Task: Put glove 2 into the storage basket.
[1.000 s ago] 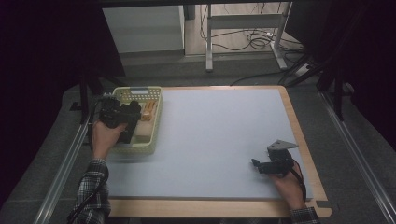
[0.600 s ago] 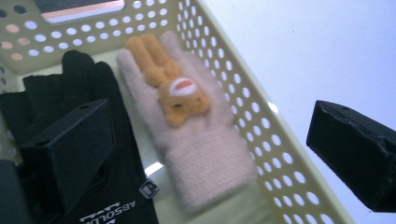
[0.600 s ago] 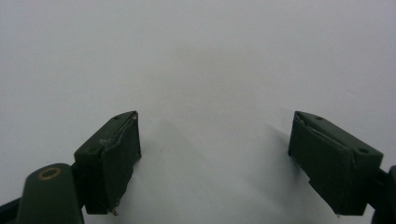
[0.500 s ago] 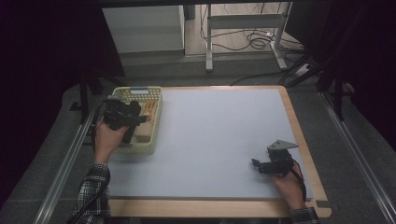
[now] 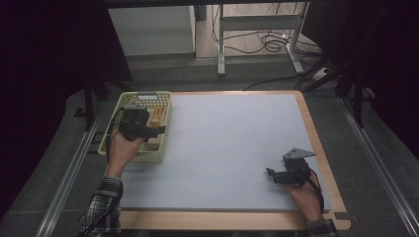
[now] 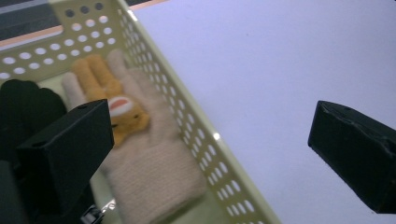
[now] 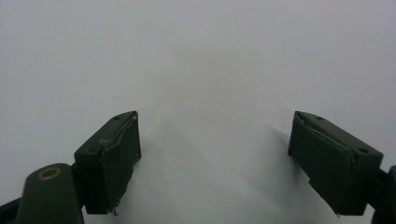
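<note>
Backing toward the person, the left gripper now hangs over the yellow basket, its jaws having just been opening and now spread wide with nothing between them. Inside the basket lies the beige glove with its orange rabbit patch. Over on the white mat, the right gripper rests, jaws spread and empty.

Pale blue surface with wooden edging. A yellow-green perforated basket sits on it beneath the left jaws; bare surface lies under the right jaws.
</note>
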Tool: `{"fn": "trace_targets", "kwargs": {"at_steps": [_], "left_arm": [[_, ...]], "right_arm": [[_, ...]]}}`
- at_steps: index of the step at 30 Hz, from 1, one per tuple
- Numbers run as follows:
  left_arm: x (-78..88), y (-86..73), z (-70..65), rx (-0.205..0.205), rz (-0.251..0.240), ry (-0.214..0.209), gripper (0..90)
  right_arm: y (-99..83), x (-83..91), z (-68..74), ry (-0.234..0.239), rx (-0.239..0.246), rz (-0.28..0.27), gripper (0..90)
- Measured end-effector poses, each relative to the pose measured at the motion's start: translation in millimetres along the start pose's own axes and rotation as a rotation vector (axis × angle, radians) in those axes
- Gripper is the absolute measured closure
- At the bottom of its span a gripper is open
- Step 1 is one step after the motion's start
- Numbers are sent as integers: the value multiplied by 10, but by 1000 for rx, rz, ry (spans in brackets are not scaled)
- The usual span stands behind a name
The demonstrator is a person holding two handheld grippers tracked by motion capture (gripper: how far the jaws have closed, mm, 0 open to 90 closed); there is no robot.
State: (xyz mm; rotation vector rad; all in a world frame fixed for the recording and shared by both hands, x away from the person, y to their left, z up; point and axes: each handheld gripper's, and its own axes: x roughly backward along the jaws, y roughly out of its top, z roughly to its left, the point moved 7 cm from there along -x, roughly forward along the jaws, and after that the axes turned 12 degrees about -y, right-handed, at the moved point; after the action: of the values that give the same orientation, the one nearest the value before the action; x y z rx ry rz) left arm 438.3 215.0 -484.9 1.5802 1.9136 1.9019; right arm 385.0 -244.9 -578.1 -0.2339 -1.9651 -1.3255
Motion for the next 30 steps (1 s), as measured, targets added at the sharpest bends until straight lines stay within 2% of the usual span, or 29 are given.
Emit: {"fn": "trace_targets", "kwargs": {"at_steps": [14,27,30], "left_arm": [[-254,-13,-353,-91,34,-45,7],[-578,12,-822,-190,94,-111,4],[-645,8,-939,-204,92,-133,4]], "right_arm": [[0,0,0,0,0,0,165],[1,-1,-1,0,1,-2,165],[1,-1,-1,0,1,-1,165]]}}
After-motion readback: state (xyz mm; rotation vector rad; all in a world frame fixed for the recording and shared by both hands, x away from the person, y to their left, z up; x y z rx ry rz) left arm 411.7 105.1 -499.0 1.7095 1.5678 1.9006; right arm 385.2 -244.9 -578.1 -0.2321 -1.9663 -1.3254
